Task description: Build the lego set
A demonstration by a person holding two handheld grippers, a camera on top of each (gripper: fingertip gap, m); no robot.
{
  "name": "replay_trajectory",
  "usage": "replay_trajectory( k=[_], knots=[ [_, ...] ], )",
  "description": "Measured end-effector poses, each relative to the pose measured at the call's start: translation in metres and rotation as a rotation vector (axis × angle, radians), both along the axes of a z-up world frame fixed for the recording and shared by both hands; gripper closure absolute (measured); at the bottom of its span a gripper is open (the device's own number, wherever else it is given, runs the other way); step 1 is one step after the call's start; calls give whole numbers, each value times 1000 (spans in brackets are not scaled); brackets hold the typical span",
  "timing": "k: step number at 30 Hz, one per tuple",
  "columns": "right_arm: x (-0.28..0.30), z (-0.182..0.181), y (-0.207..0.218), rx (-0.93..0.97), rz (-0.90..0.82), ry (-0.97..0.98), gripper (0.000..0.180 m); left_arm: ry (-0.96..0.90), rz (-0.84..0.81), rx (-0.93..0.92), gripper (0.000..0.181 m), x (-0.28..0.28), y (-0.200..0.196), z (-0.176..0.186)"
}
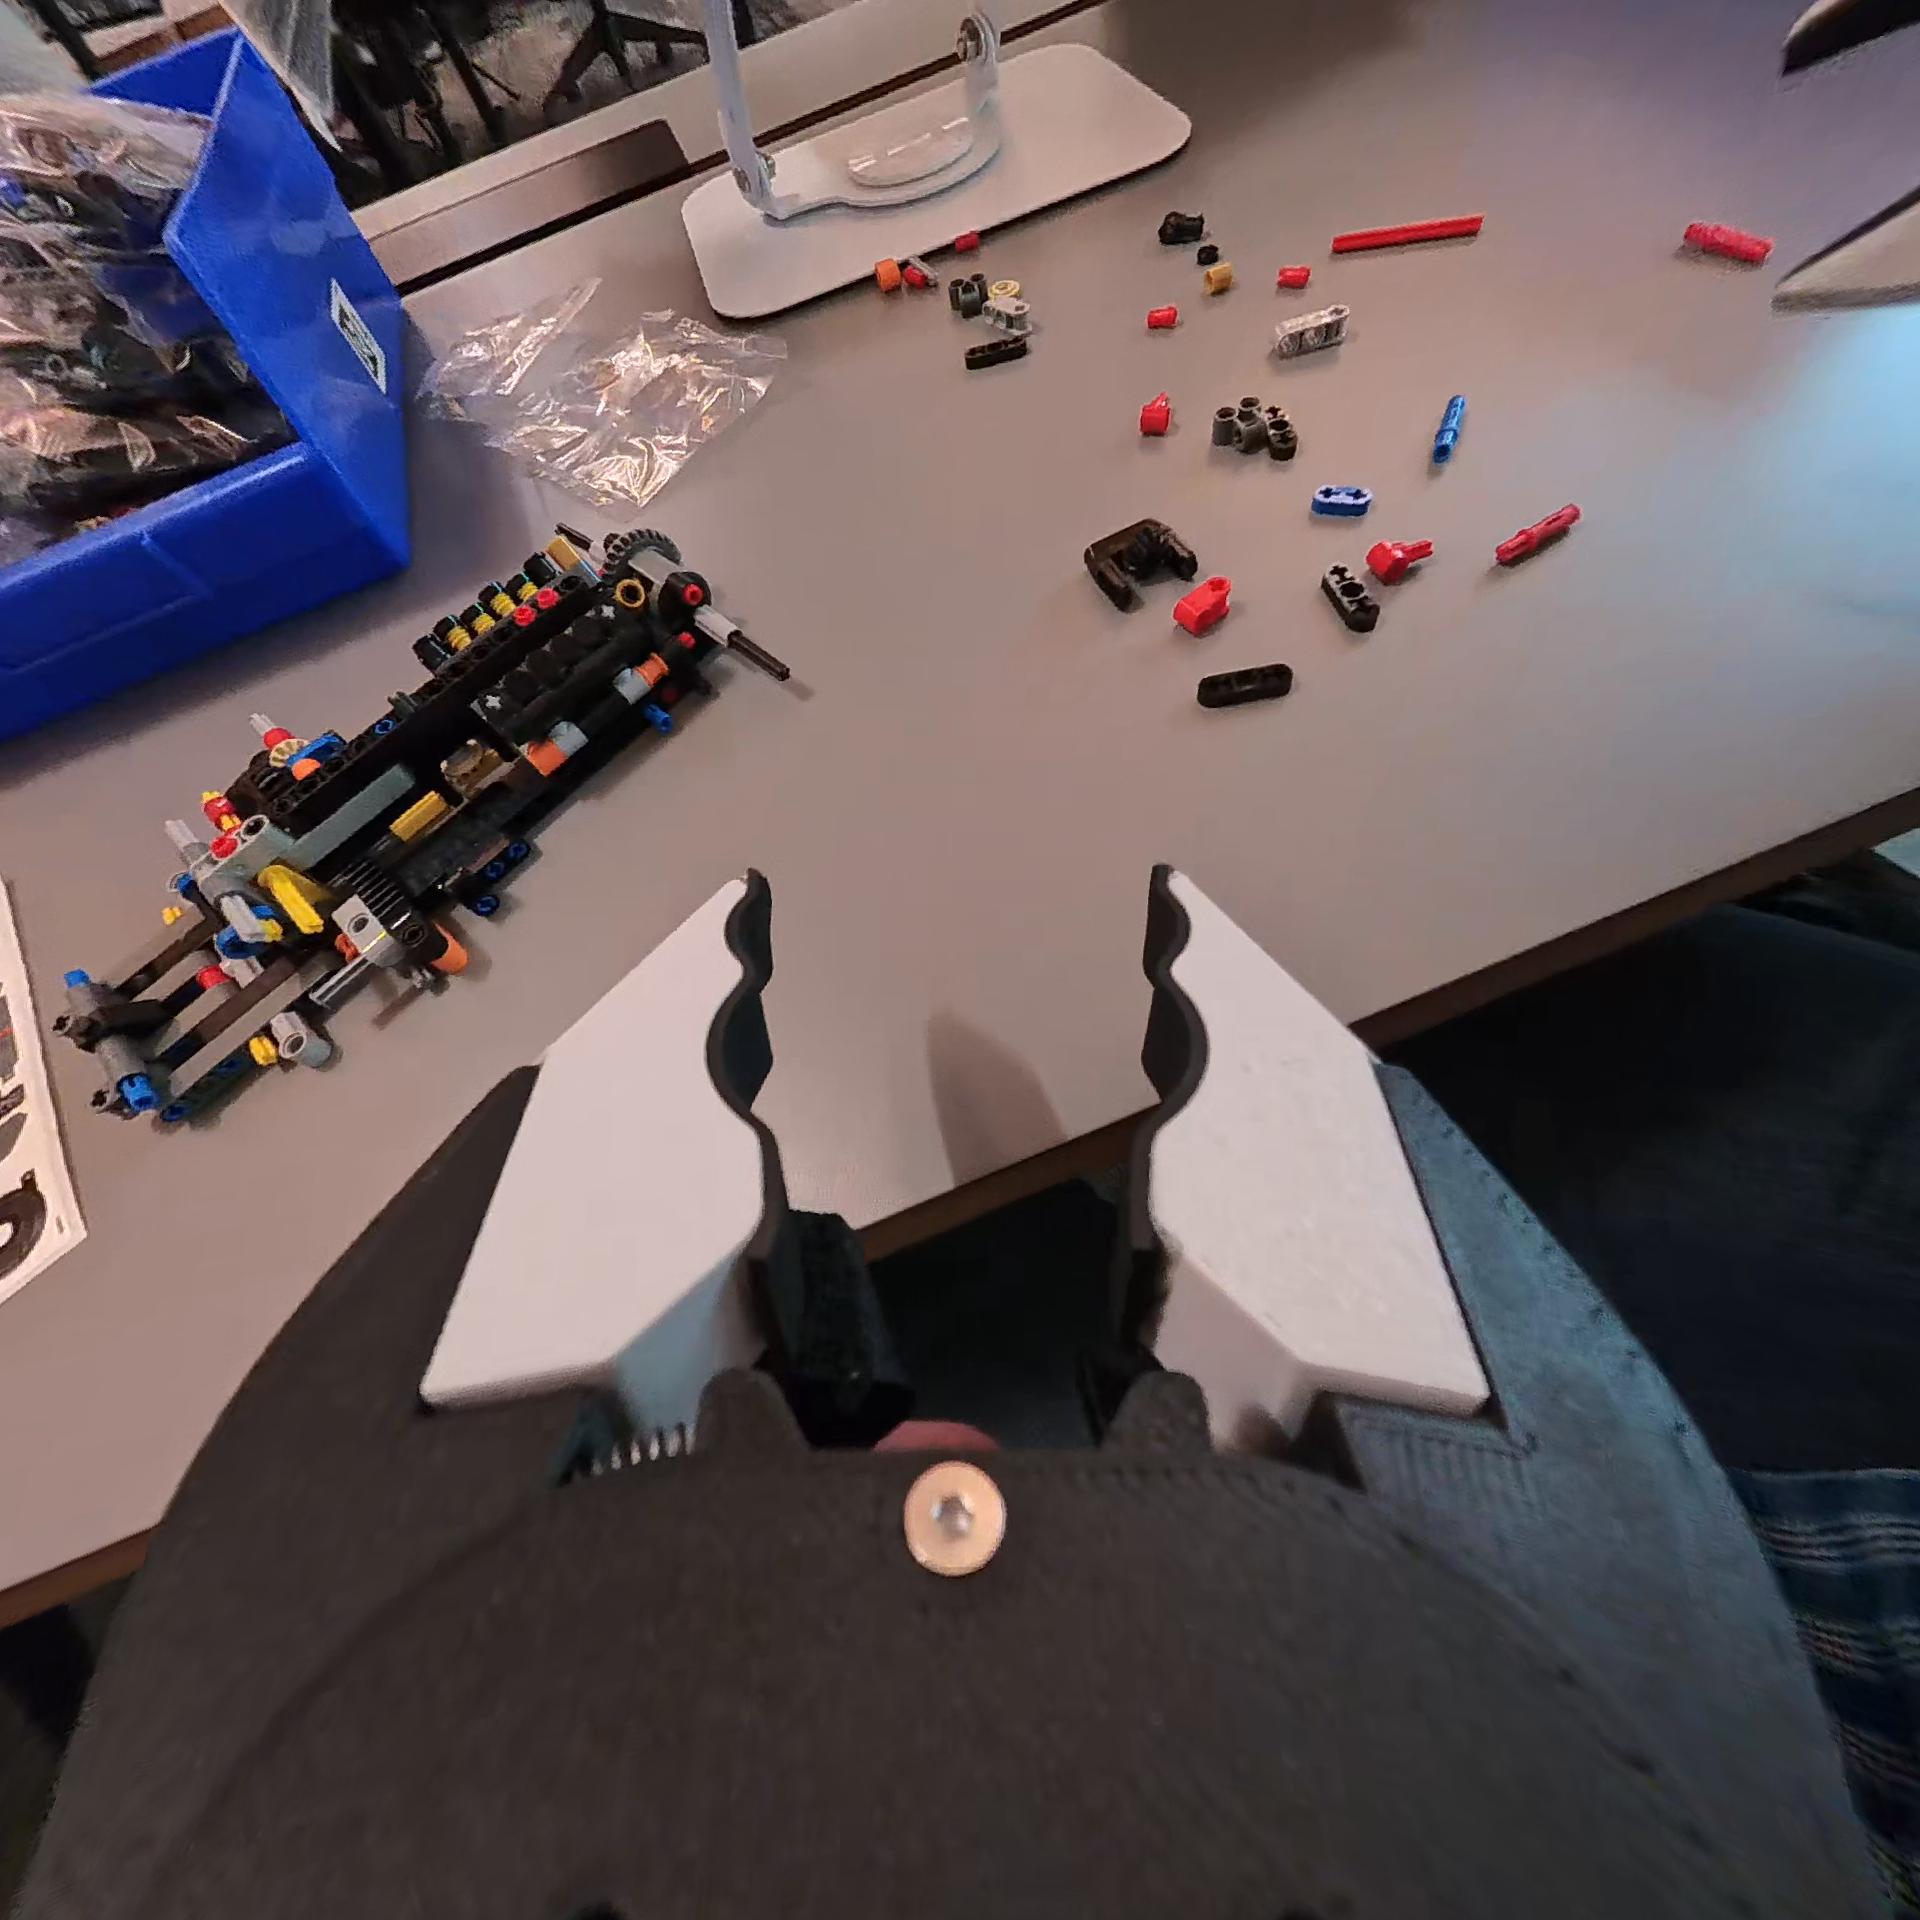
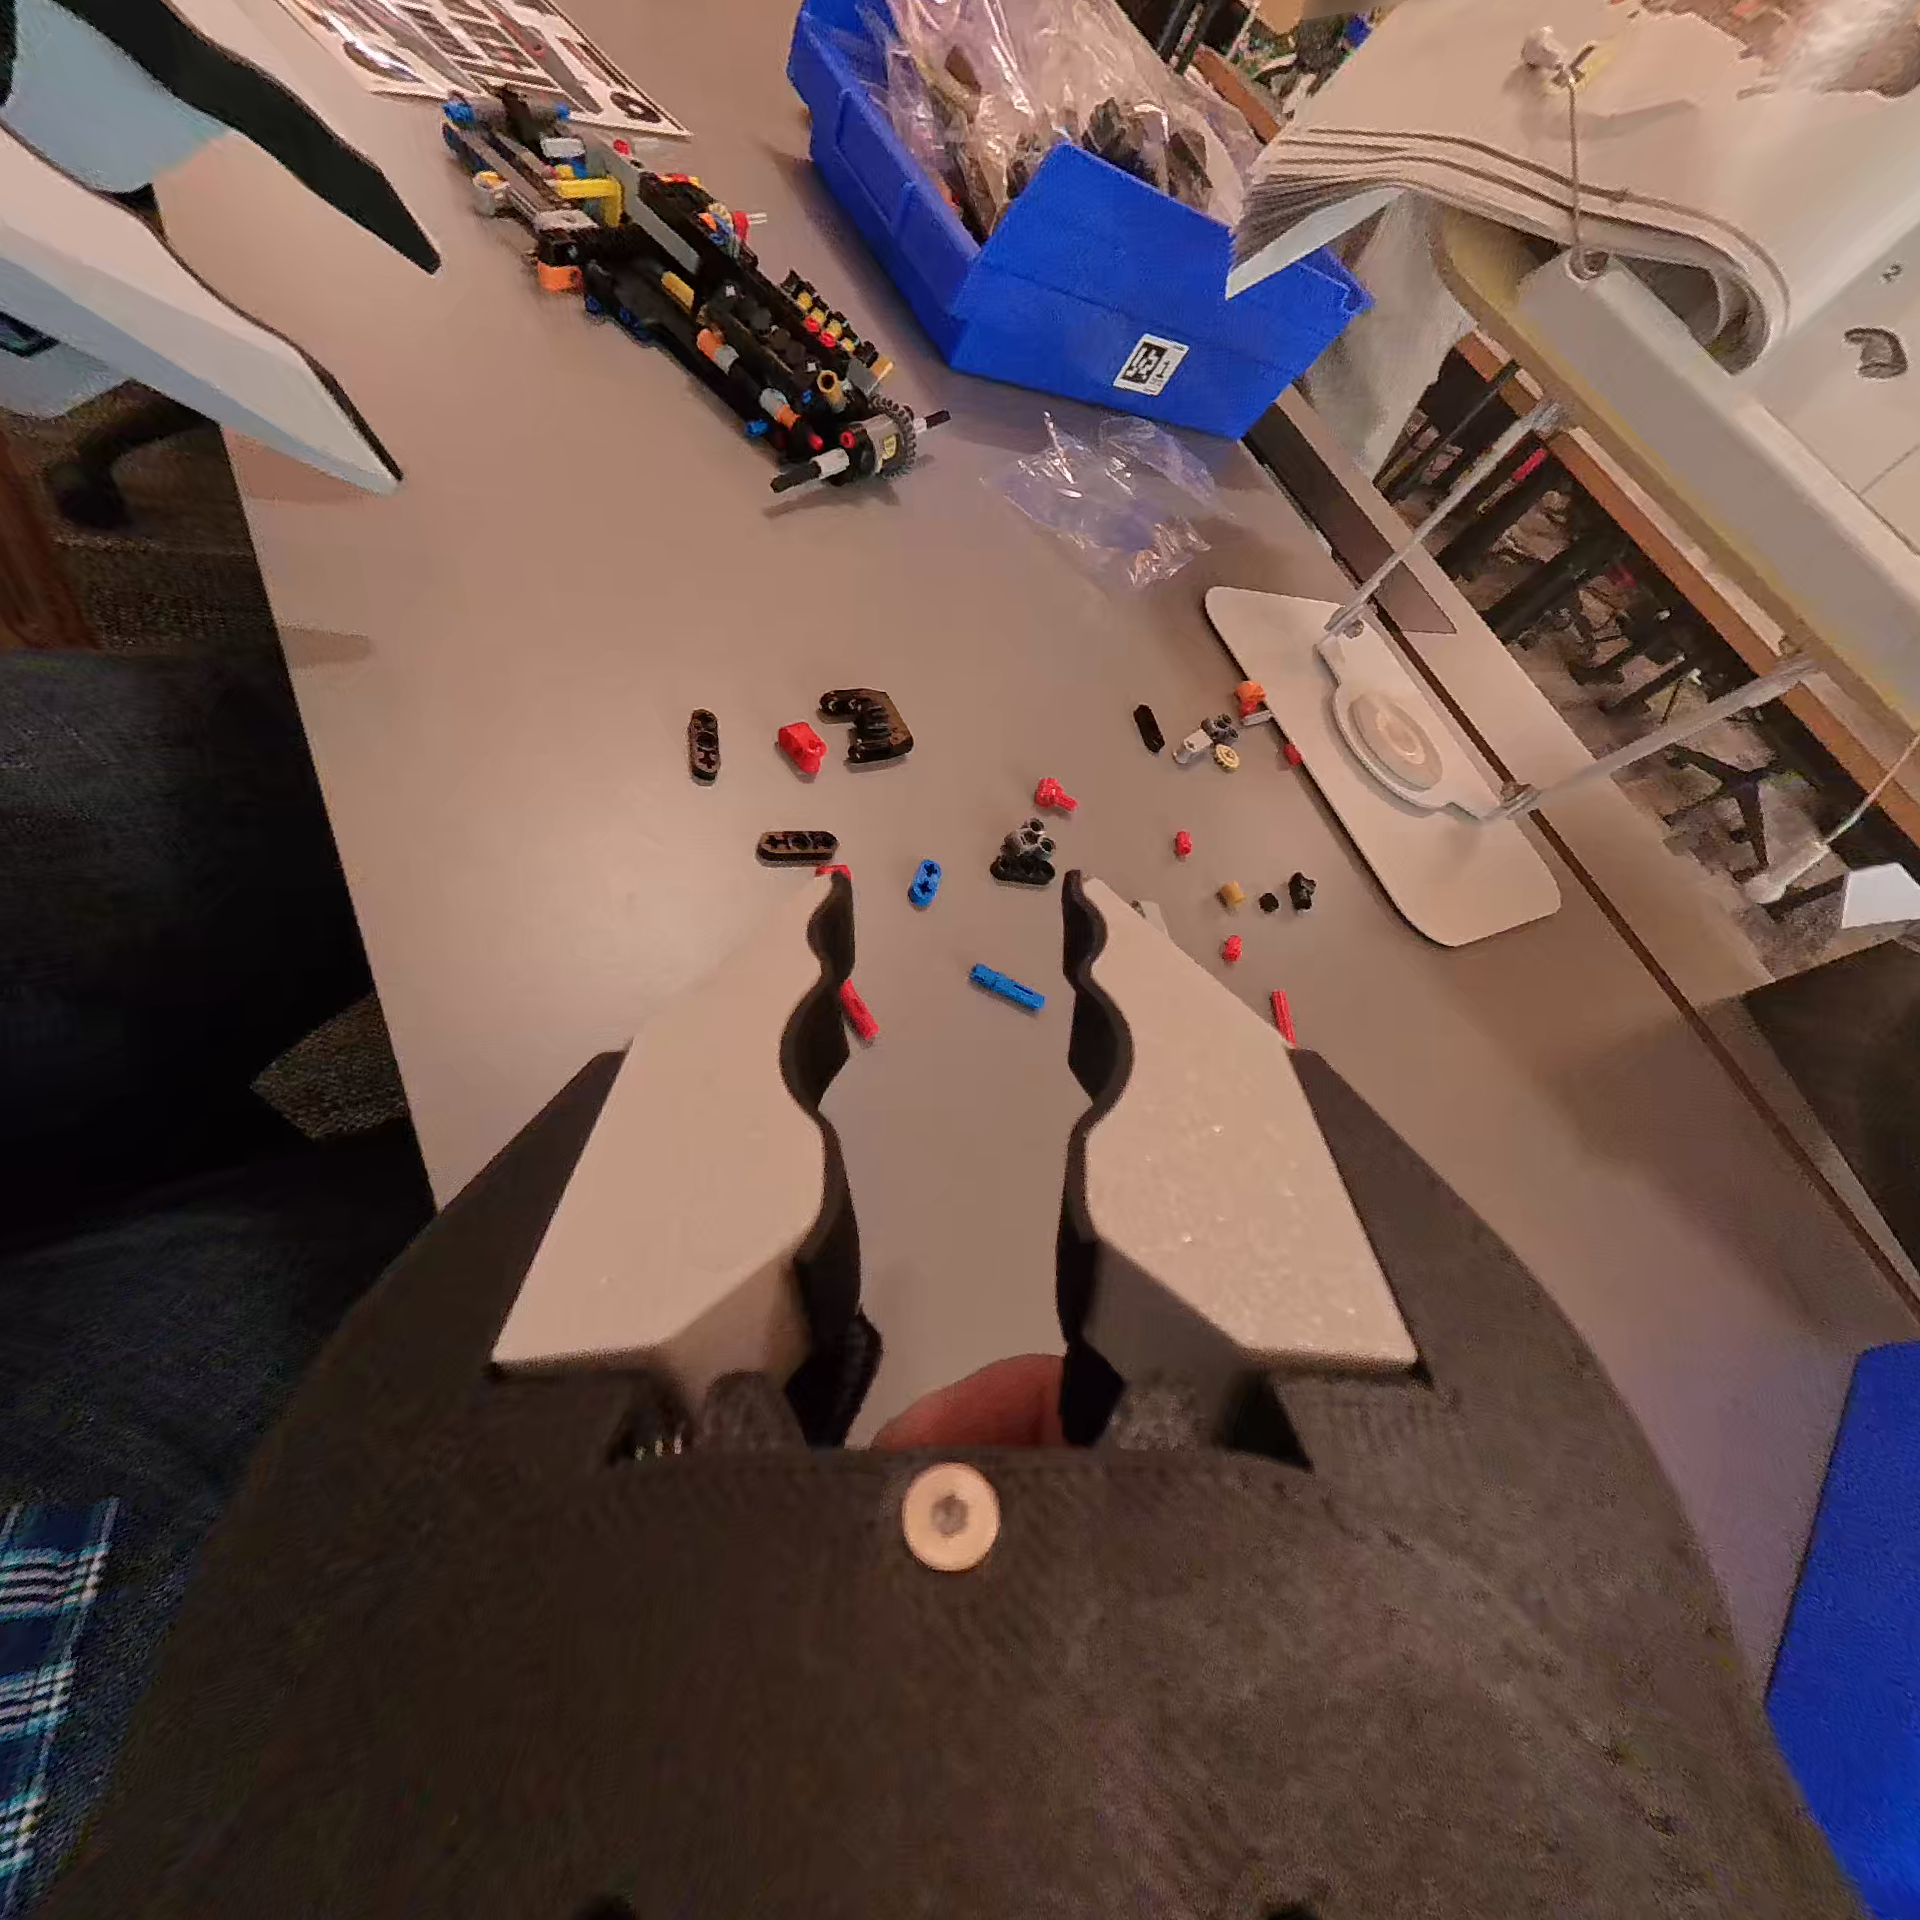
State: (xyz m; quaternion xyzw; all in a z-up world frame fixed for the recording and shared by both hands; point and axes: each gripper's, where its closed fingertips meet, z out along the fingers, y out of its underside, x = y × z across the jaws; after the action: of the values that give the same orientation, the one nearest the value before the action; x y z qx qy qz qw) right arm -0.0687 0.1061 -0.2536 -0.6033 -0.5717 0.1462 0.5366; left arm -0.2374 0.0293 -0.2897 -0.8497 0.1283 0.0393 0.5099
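Your left gripper [image 1: 956,883] hangs over the near edge of the grey table [image 1: 935,748] with its jaws wide apart and nothing between them. Your right gripper [image 2: 956,883] is also spread, jaws apart and empty, poised above the loose pieces: a blue pin [image 2: 1006,987] lies on the table in the gap between its fingers, and a red pin [image 2: 858,1010] sits just beside the left finger, partly hidden by it.

Ahead of your right gripper the small parts are scattered: a blue link [image 2: 924,882], a black connector cluster [image 2: 1024,854], a flat black beam [image 2: 797,846], a red connector [image 2: 801,746] touching or nearly touching a black bracket [image 2: 871,724].

The half-built lego chassis [image 1: 395,810] lies ahead and to the left of your left gripper, well apart from it; from your right gripper it is far ahead and left, beyond the loose pieces.

Past the chassis stands a blue bin [image 1: 291,312] filled with bagged parts, bearing a small white code sticker [image 2: 1149,364]. An empty clear plastic bag [image 1: 613,395] lies beside the bin, and a printed sheet [image 1: 26,1101] sits at the far left of your left gripper
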Motion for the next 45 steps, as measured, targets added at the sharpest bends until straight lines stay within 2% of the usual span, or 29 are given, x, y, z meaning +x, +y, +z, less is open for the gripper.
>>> replay_trajectory(
  k=[19, 33, 37, 41, 45],
  knots=[
    [62, -11, 52, -129, -161, 97, 142, -48, -78, -52, 109, 11, 55, -23],
    [61, 5, 42, -46, -159, 112, 140, -44, -55, 6, 110, 0, 42, -5],
    [63, 7, 42, -25, -169, 100, 138, 4, -39, 25, 100, 2, 42, -1],
    [67, 7, 44, -28, -182, 108, 135, 0, -26, 76, 95, 4, 41, 12],
    [69, 7, 43, -40, -190, 109, 132, 12, -30, 71, 94, 5, 41, 10]
  ],
)
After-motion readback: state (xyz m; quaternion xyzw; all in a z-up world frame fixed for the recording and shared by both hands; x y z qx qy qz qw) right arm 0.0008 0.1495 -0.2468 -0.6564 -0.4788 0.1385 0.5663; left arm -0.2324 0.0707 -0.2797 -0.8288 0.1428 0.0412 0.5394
